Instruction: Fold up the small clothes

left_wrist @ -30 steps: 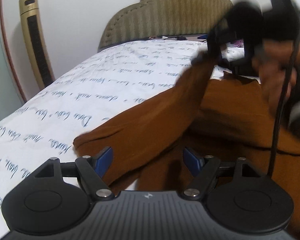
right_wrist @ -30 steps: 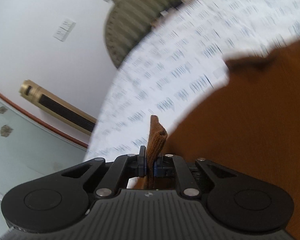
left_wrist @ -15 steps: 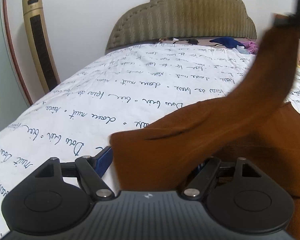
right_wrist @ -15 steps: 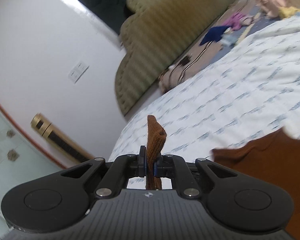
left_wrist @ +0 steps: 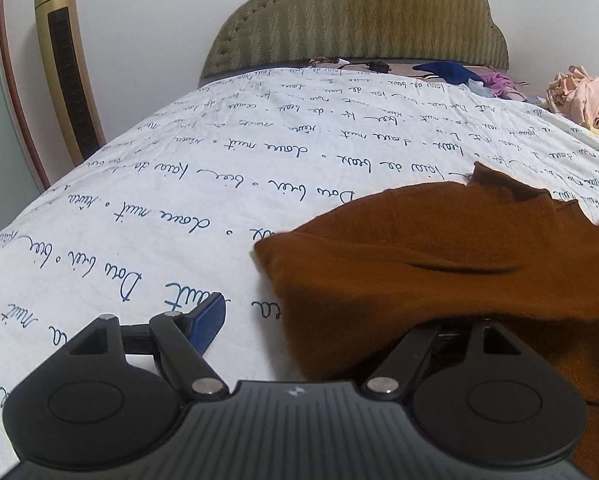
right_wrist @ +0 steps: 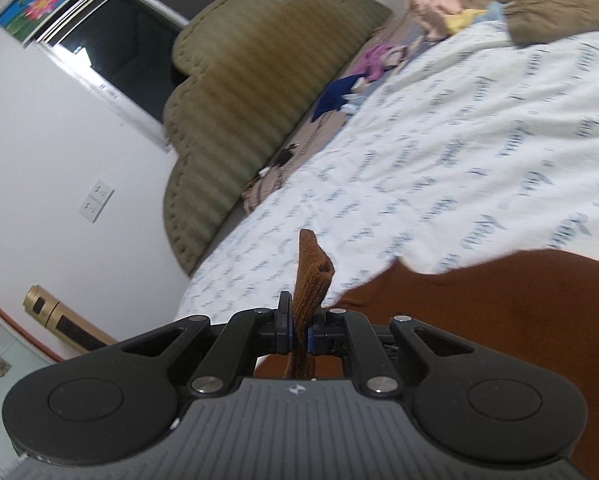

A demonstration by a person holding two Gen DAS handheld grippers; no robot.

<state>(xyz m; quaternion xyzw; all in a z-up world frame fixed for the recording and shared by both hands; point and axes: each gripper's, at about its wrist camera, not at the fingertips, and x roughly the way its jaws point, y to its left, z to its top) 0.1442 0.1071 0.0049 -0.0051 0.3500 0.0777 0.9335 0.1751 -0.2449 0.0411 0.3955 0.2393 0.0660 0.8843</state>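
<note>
A brown knit garment lies on the white bedspread with blue script. In the left wrist view my left gripper is open at the garment's near left corner; its left blue finger rests on the bedspread and the right finger is hidden under the cloth. In the right wrist view my right gripper is shut on the cuff of the brown sleeve, which sticks up between the pads. The rest of the garment lies to the right.
An olive padded headboard stands at the far end. Loose clothes lie near it: a dark blue item, a pink heap. A gold tower fan stands left of the bed. A window is in the wall.
The right gripper carried the held sleeve up and across to the right, out of the left wrist view. The garment's left side now lies folded flat. The left gripper stayed open.
</note>
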